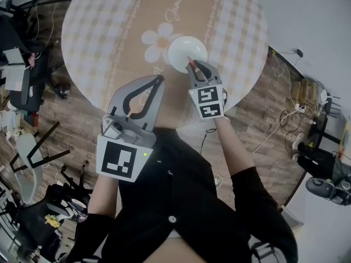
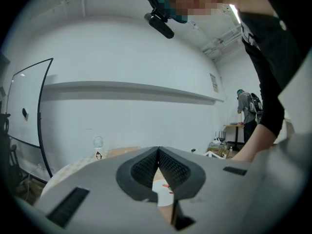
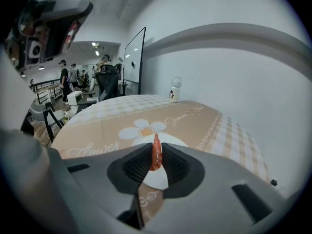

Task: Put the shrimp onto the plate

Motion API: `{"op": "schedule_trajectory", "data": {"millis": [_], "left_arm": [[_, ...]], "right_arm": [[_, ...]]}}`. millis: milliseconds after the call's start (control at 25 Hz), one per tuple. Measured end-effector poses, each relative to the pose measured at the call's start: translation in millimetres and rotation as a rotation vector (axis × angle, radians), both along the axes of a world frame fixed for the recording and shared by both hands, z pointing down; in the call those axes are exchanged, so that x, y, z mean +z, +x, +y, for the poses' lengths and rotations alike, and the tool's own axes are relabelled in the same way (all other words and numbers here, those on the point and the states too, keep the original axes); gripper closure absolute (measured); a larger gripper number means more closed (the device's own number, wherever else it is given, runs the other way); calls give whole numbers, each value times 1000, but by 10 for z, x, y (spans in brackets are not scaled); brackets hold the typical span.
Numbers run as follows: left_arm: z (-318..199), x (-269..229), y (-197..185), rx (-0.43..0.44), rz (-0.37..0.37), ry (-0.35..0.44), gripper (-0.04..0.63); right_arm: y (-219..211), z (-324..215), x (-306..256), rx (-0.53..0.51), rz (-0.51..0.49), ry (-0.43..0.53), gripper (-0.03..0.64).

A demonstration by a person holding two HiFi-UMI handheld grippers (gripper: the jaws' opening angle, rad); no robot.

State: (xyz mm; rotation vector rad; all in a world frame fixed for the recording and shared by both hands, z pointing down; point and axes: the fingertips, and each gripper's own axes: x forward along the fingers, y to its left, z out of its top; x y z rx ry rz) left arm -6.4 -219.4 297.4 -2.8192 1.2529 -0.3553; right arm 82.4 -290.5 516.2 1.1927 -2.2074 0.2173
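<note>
A small orange-red shrimp point(image 3: 156, 152) stands upright, pinched between the jaws of my right gripper point(image 3: 156, 164). In the head view that right gripper point(image 1: 193, 66) hangs over the near rim of the white plate point(image 1: 184, 49), the shrimp point(image 1: 191, 63) poking out at its tip. The plate point(image 3: 168, 141) lies just beyond the jaws on the round tan tablecloth with a daisy print. My left gripper point(image 1: 159, 79) hovers over the table's near edge, left of the plate, jaws shut and empty. Through its jaws the left gripper point(image 2: 158, 152) view shows a bit of the plate point(image 2: 162, 188).
The round table point(image 1: 109, 32) has a checked border. A small white bottle point(image 3: 175, 96) stands at its far side. Chairs point(image 1: 33, 152), cables and gear crowd the wooden floor around the table. People stand in the background of the room.
</note>
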Motion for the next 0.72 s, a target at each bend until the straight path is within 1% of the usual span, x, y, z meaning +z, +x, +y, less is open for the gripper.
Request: {"op": "schedule_trajectory", "data": {"millis": [200,400,720], "left_arm": [[19,69,-82,-29,3,-30,592],[20,76,-123,-39,1,-33,592],[-4,112,-144,-47,0,-44,592]], "right_arm": [[23,-162,159,-20,74,-18,569],[10,-304,337,-44,138,-78,569],[-29,-464,583,-76,176,-180,568]]}}
